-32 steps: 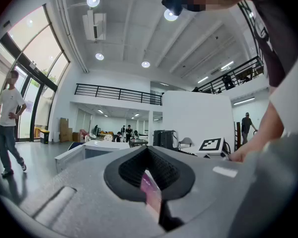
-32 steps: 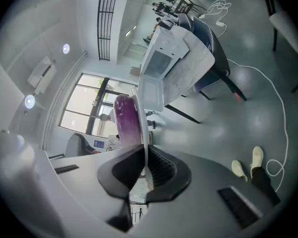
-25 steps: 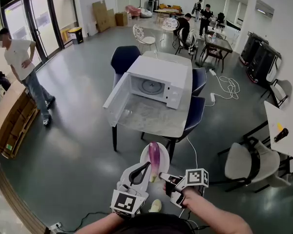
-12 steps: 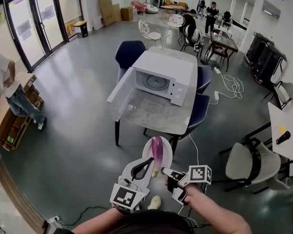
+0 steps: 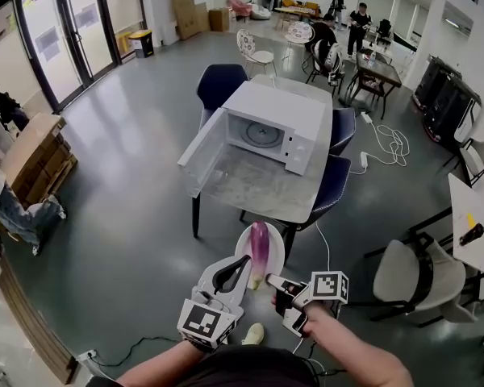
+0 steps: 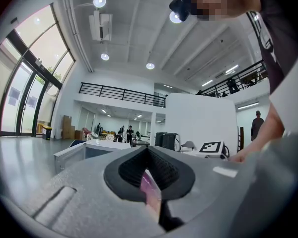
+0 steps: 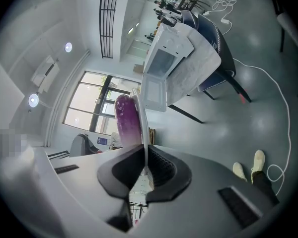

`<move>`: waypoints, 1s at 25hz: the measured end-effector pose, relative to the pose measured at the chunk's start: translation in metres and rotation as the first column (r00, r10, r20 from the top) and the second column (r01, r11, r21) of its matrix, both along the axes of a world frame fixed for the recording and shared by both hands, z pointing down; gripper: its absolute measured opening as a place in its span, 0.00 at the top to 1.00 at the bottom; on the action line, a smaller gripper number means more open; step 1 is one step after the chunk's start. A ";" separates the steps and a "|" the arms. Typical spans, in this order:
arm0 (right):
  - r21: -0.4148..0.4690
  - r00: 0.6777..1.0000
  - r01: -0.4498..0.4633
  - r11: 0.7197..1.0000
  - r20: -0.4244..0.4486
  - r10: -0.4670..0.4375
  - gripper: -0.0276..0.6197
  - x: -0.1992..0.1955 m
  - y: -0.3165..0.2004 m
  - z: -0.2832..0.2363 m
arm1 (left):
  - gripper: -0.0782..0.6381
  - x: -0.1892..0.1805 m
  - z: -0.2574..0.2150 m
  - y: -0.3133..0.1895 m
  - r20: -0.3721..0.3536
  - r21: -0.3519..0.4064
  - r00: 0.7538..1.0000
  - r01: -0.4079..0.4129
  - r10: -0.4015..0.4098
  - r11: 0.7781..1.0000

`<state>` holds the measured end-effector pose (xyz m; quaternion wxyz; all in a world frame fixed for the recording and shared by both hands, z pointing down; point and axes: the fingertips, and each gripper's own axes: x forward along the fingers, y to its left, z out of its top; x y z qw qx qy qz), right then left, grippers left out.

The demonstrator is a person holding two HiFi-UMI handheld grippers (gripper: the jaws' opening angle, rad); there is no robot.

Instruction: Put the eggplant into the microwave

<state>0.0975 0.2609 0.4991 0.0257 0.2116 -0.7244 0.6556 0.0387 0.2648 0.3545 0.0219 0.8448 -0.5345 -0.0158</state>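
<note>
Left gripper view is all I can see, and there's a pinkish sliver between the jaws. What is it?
Observer: The head view shows it. It's the rim of a white plate with an eggplant lying on it, pinched by the left gripper.
Operator: Does that one gripper carry it all alone?
Observer: No. The right gripper clamps the rim too, and its own view shows the rim edge-on between its jaws.

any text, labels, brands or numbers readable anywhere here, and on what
No words or numbers can be read.
marker cube: black-and-white square pattern only, no letters.
Control panel of the microwave: too small to read.
blue sign by the windows: too blurred to read.
</note>
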 end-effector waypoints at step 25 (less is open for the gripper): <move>0.029 1.000 0.014 0.999 0.016 -0.015 0.93 -0.042 -0.114 -0.001 | 0.88 -0.032 0.001 -0.115 0.002 0.006 1.000 0.001 -0.001 1.000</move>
